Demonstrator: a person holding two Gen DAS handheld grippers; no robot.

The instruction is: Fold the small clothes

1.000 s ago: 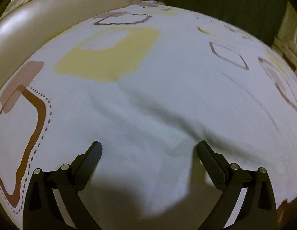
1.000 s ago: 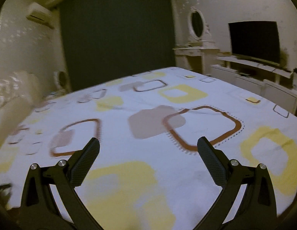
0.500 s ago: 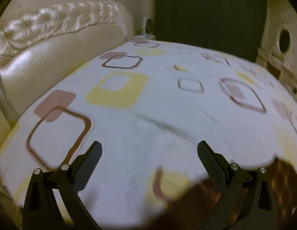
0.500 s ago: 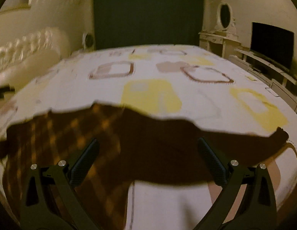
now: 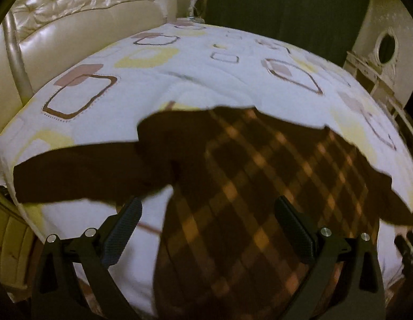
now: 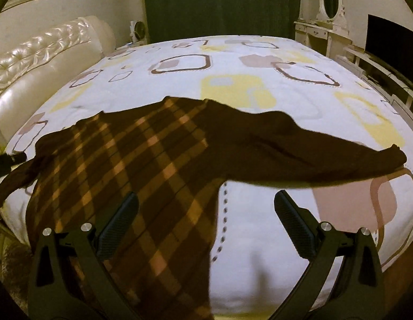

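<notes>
A dark brown garment with an orange plaid body (image 5: 259,186) lies spread on the bed, its plain brown sleeves stretched out to both sides; it also shows in the right wrist view (image 6: 142,165). Its lower part hangs over the bed's near edge. My left gripper (image 5: 207,216) is open and empty, hovering above the plaid body near the left sleeve (image 5: 81,173). My right gripper (image 6: 206,212) is open and empty above the plaid body's right side, below the right sleeve (image 6: 313,154).
The bed has a white cover (image 6: 233,61) printed with yellow and brown squares. A cream tufted headboard (image 5: 73,26) runs along the left. A dresser with an oval mirror (image 6: 330,0) and a TV (image 6: 387,42) stand at the right, dark curtains (image 6: 219,2) behind.
Both grippers have pulled back toward the near edge of the bed. The garment, out of view a second ago, now fills the foreground of both views. Both grippers stay open.
</notes>
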